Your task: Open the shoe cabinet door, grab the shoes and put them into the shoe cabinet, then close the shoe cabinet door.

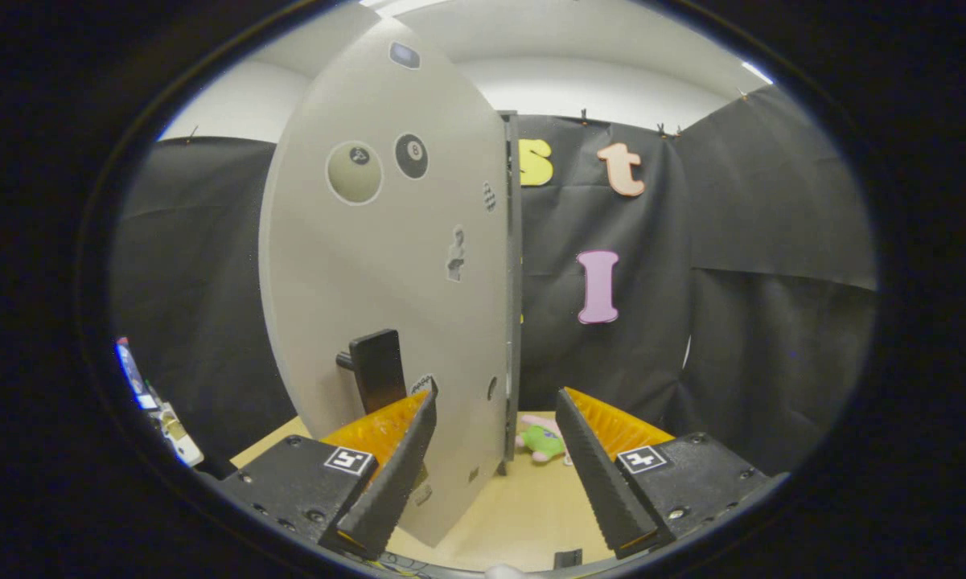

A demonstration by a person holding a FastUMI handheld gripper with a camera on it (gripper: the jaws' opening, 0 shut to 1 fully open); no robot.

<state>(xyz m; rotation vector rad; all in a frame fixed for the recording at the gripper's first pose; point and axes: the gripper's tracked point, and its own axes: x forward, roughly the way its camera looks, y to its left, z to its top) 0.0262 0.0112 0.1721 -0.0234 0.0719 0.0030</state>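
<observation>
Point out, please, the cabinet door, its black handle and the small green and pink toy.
cabinet door (pixel 386 265), gripper view, middle of its grey face.
black handle (pixel 378 368), gripper view, its flat front.
green and pink toy (pixel 542 439), gripper view, green body.

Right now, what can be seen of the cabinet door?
The cabinet door is a pale grey, smooth panel carrying several stickers, including two billiard balls. A black handle juts from its lower part. It stands upright, swung open, its edge facing the camera. The open claw straddles its lower edge; whether the left finger touches it is unclear.
</observation>
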